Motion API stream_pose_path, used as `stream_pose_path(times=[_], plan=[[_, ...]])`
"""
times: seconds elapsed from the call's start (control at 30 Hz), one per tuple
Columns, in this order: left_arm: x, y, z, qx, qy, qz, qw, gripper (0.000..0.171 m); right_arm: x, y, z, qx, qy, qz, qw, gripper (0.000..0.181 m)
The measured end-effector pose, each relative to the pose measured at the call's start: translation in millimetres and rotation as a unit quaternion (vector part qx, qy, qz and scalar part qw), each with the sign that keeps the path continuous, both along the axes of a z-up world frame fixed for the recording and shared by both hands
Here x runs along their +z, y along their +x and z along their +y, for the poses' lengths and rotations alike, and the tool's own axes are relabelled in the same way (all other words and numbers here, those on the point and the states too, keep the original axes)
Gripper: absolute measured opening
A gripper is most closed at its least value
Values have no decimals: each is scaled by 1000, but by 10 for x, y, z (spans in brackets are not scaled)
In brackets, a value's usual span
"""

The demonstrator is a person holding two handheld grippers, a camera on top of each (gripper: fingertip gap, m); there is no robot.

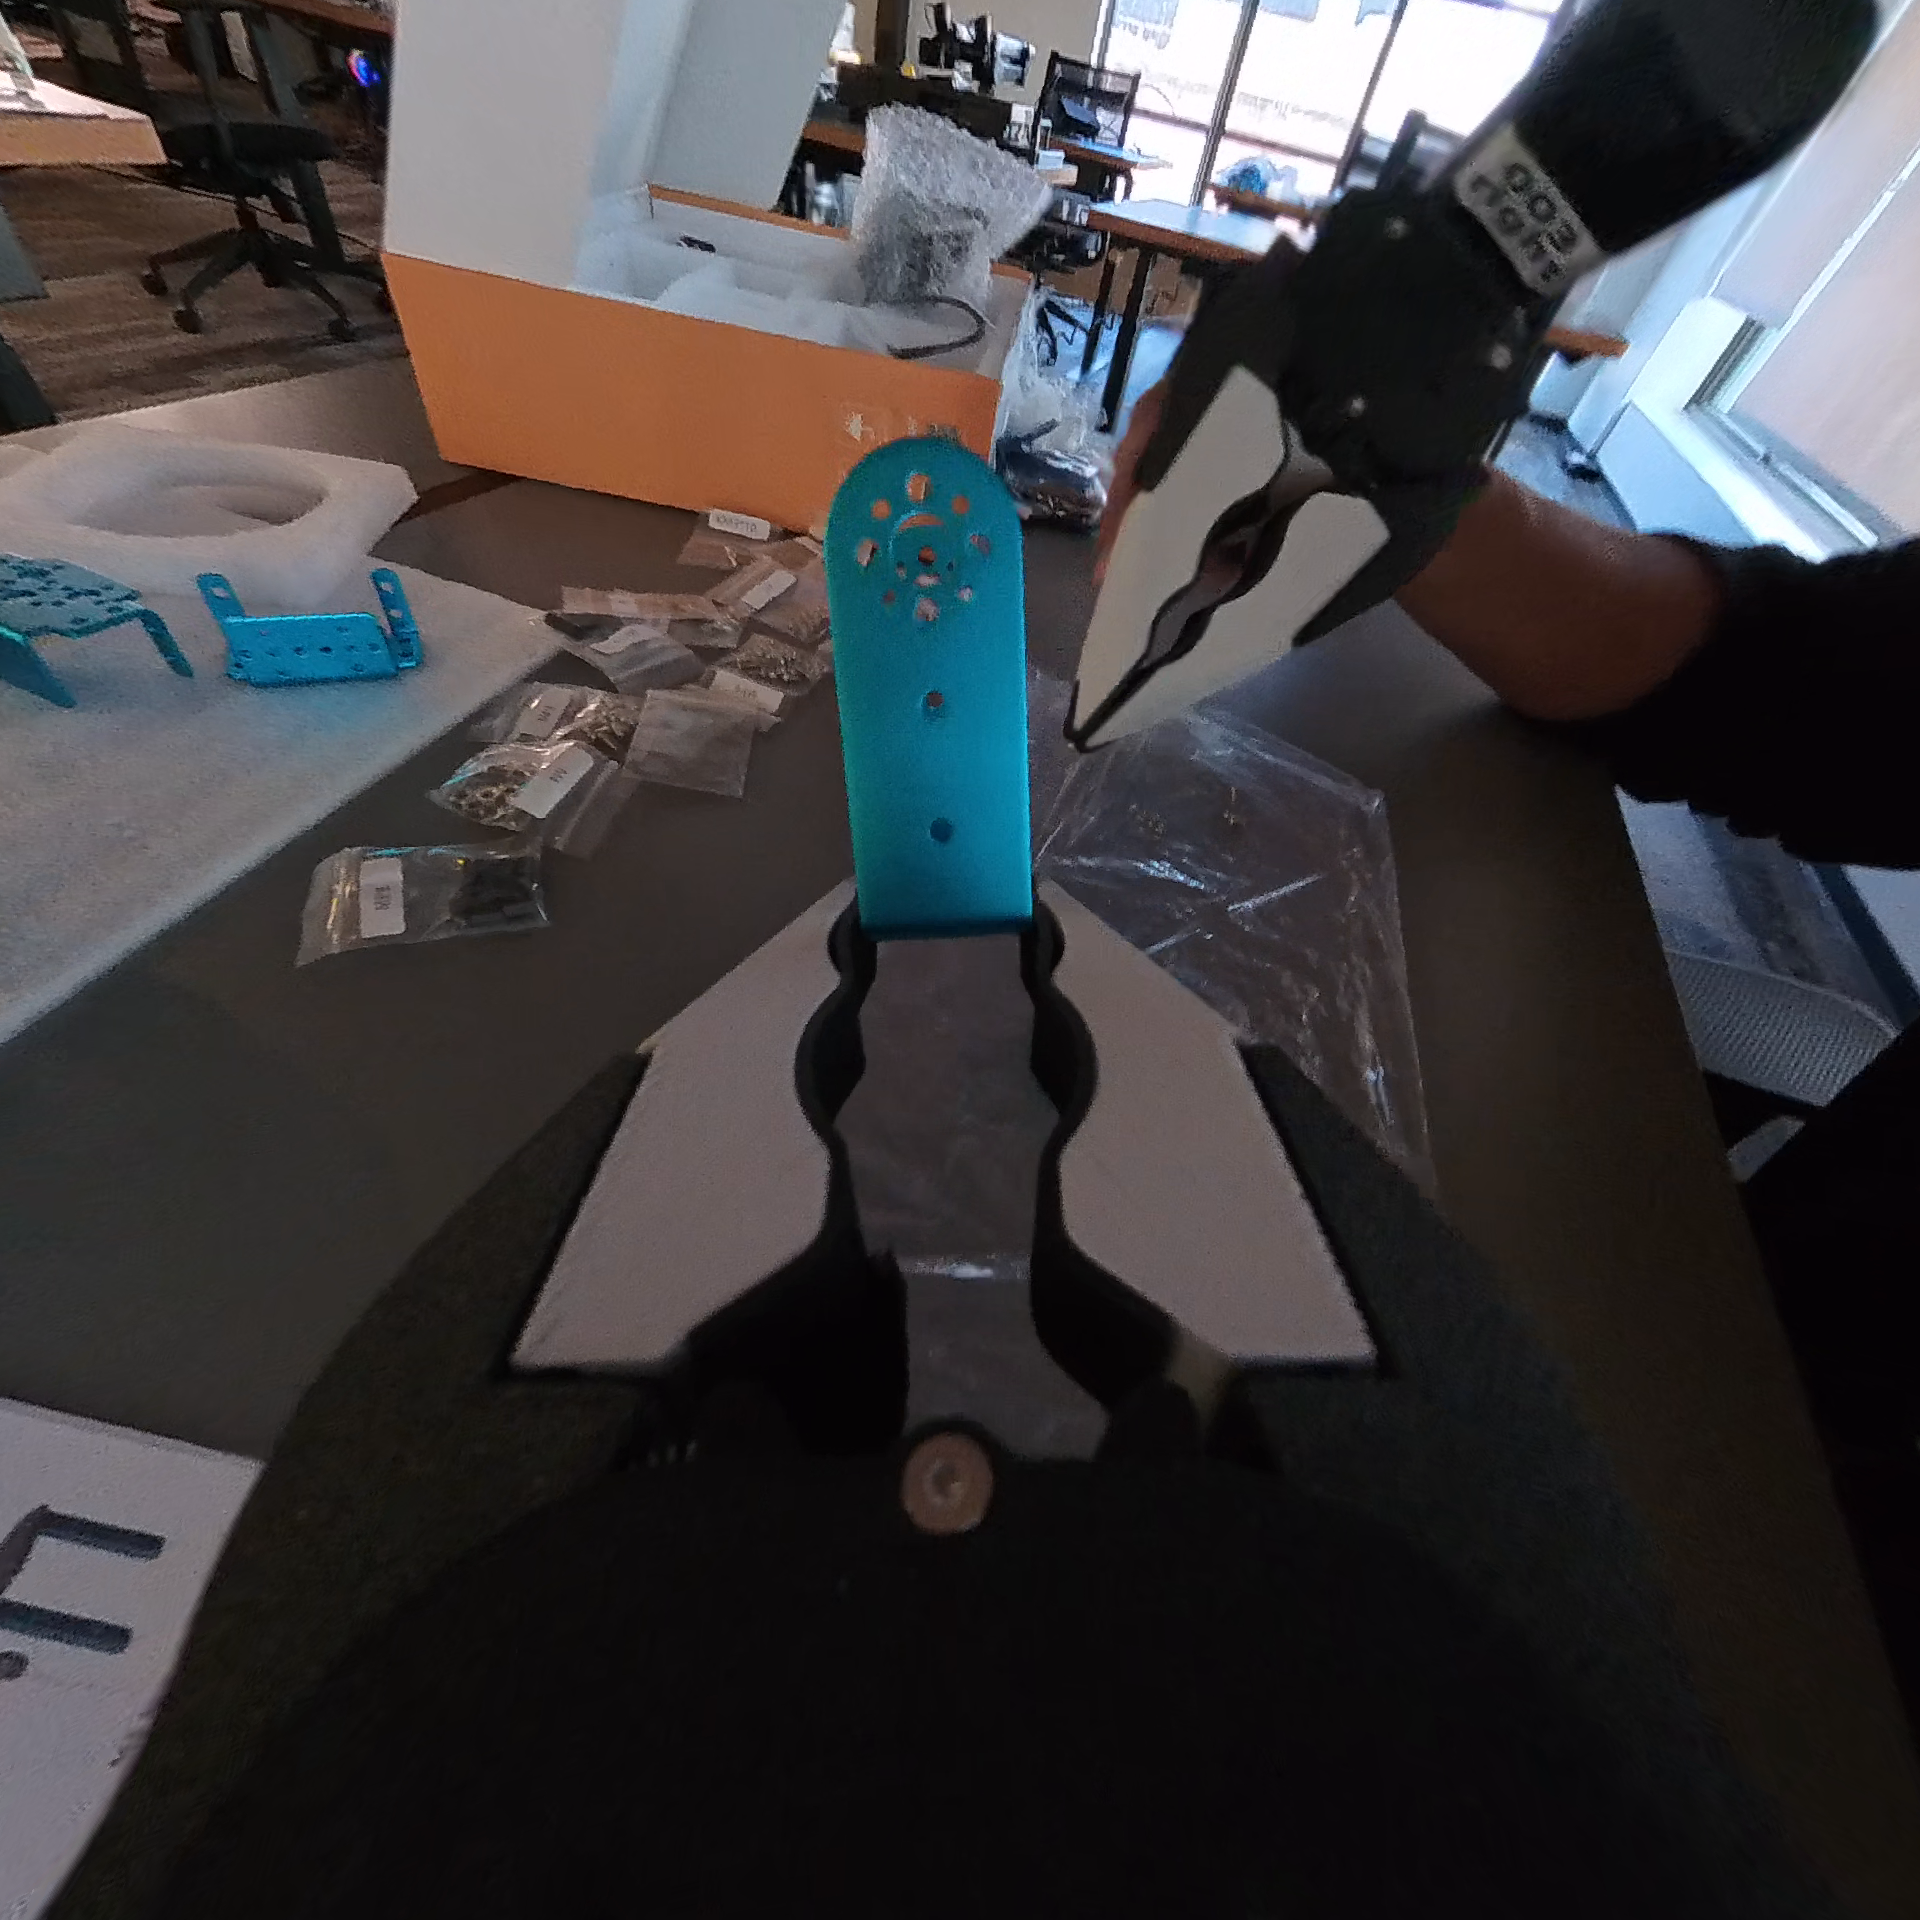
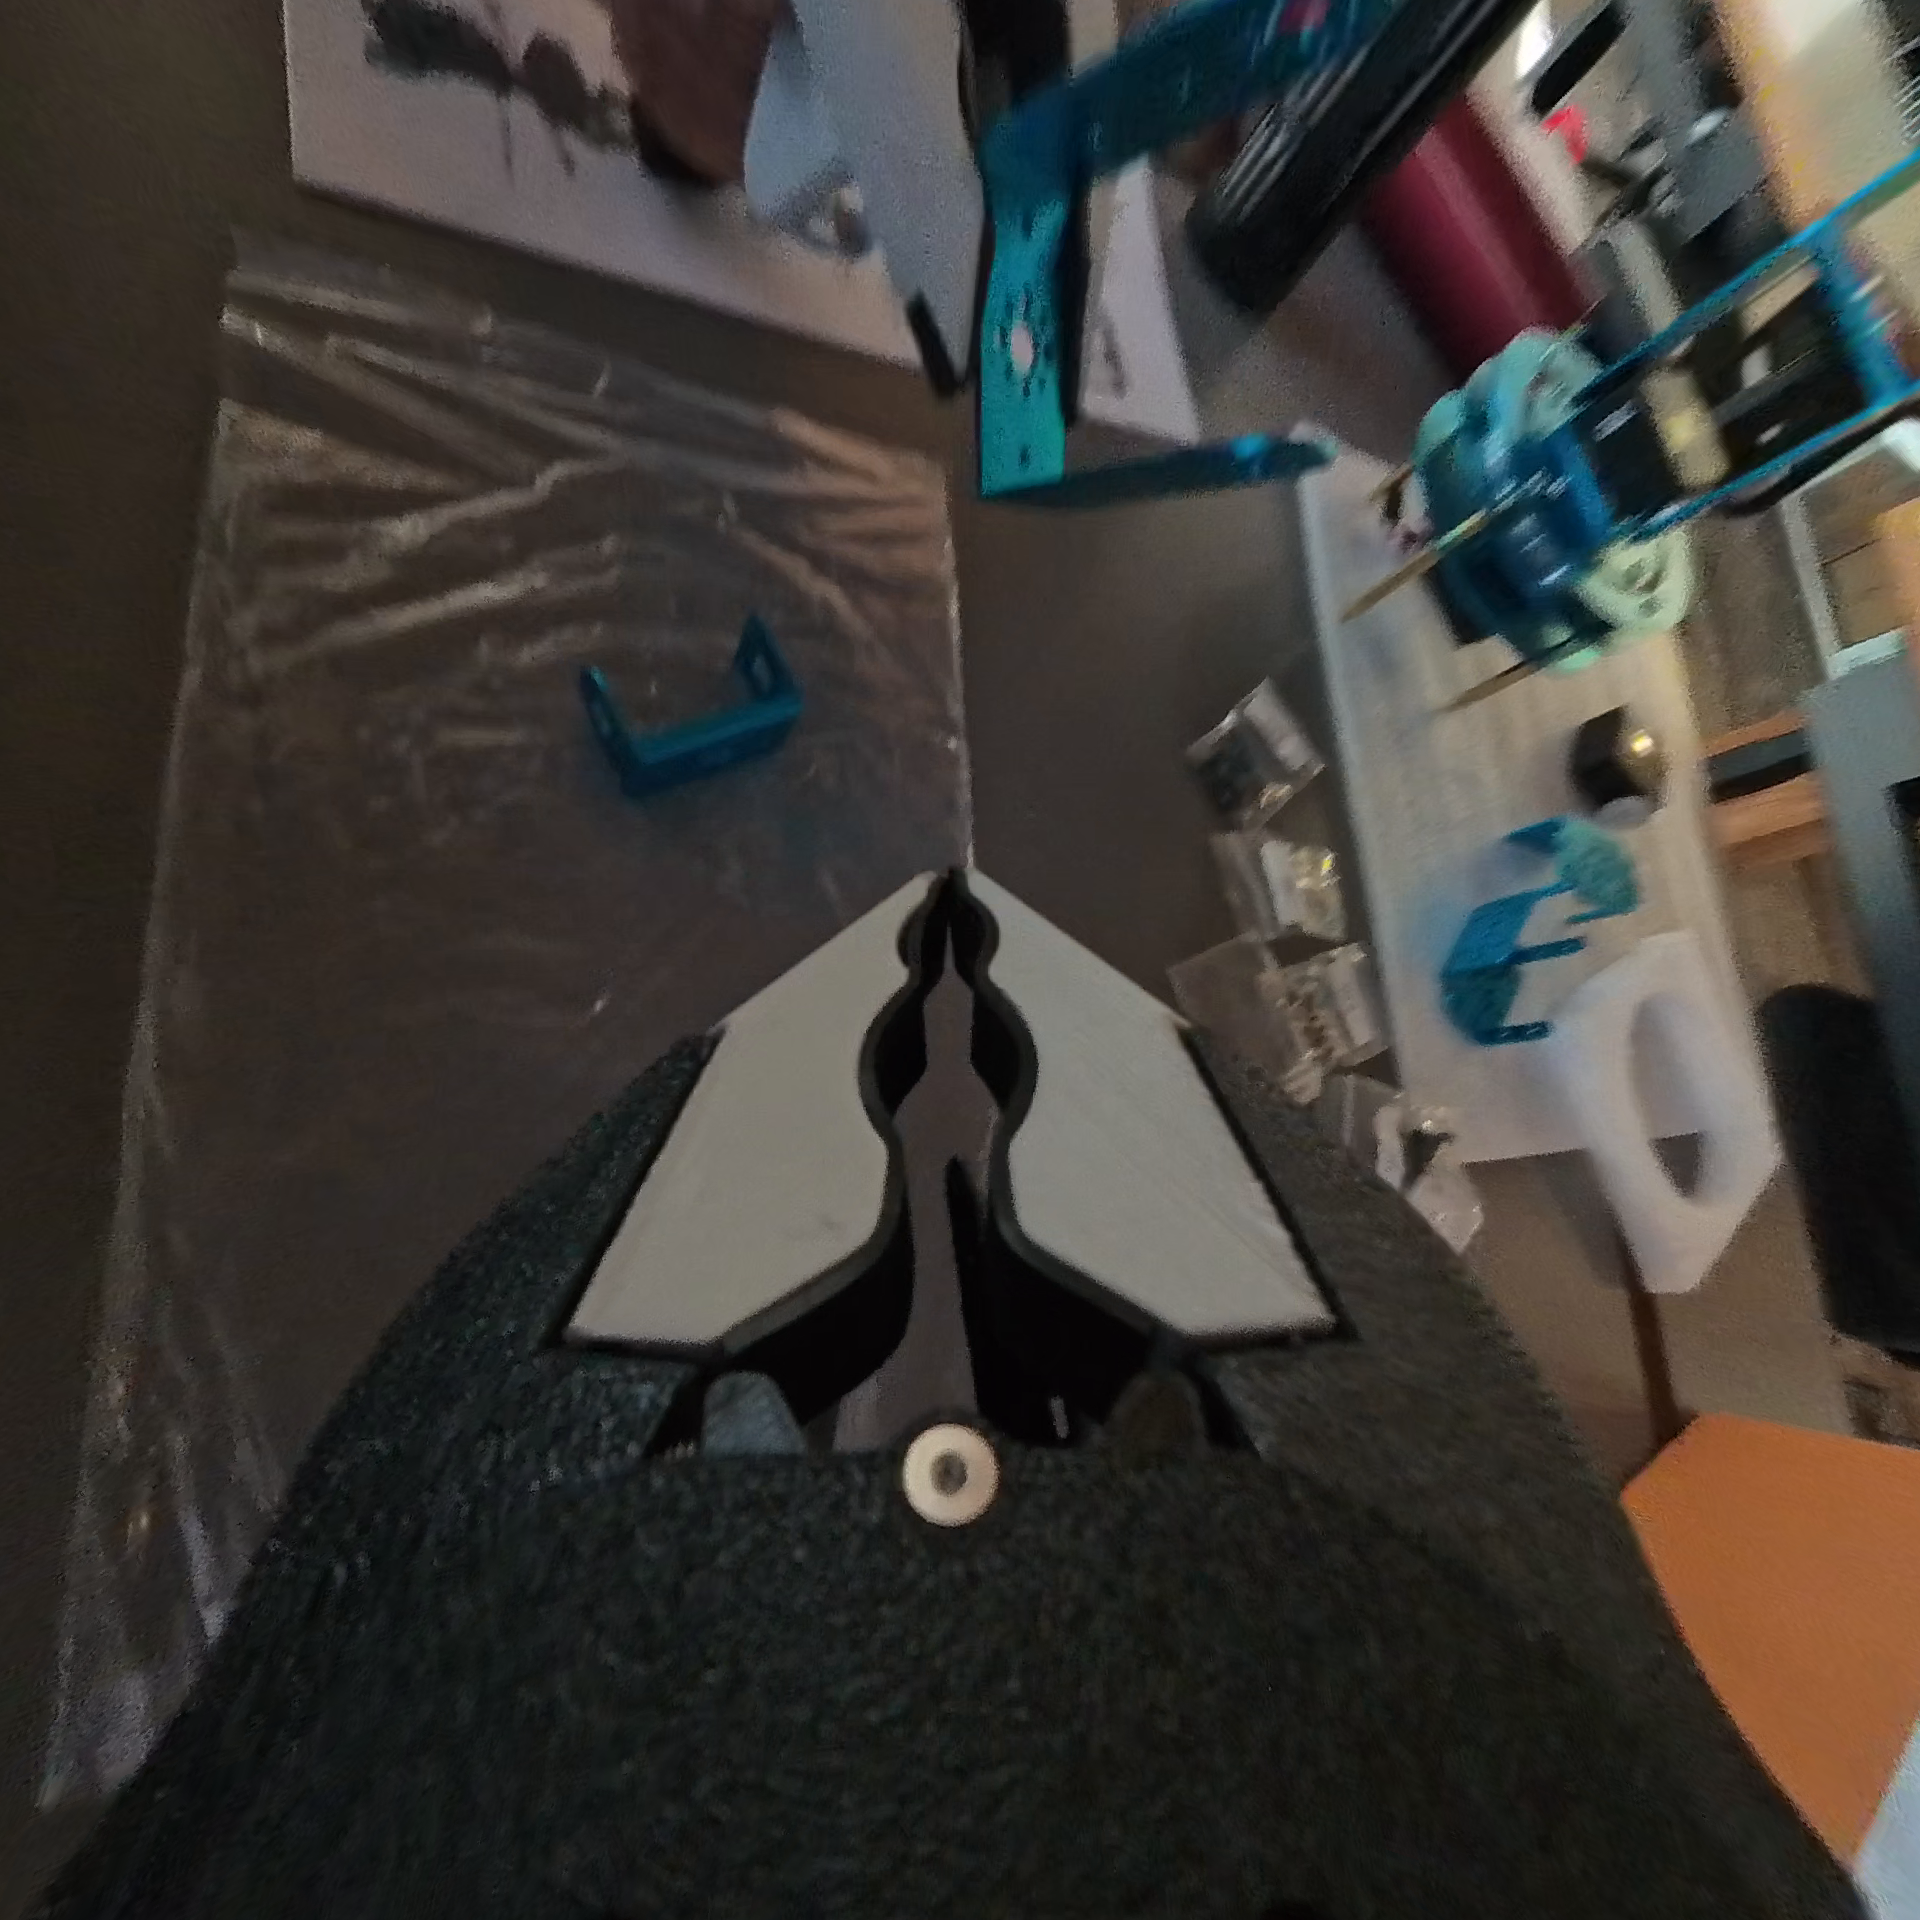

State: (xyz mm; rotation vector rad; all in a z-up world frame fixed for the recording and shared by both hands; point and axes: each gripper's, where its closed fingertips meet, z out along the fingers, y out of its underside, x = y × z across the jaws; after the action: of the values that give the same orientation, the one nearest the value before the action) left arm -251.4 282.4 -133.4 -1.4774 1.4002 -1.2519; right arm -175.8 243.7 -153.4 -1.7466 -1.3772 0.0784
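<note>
My left gripper (image 1: 945, 925) is shut on a blue metal bracket (image 1: 930, 686) with holes and holds it upright above the dark table (image 1: 312, 1091). The bracket also shows at the top of the right wrist view (image 2: 1023, 364). My right gripper (image 2: 954, 878) is shut, and it also shows in the left wrist view (image 1: 1081, 732), right of the bracket. Its tips are at the edge of a clear plastic bag (image 2: 468, 520) lying on the table. I cannot tell whether they pinch it. A small blue U-bracket (image 2: 691, 717) rests on the bag.
An open orange box (image 1: 675, 395) with foam and bubble wrap stands at the back. Several small zip bags of hardware (image 1: 623, 717) lie mid-table. Blue brackets (image 1: 312, 634) and a white foam ring (image 1: 197, 499) sit left. A blue assembled frame (image 2: 1558, 499) shows to the right. About 10 centimetres separates my left fingertips from my right.
</note>
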Motion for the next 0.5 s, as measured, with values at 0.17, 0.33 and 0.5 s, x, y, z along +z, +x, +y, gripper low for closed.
stream_pose_path(times=[0.17,0.33,0.5], plan=[[36,39,-54,0,-33,-16,999,26,448,-348,34,-10,96,61,993,0],[91,56,-178,-17,-22,-31,999,26,621,-652,108,-34,152,77,985,0],[74,52,-236,-20,28,-20,999,27,578,-683,156,-46,160,61,984,0]])
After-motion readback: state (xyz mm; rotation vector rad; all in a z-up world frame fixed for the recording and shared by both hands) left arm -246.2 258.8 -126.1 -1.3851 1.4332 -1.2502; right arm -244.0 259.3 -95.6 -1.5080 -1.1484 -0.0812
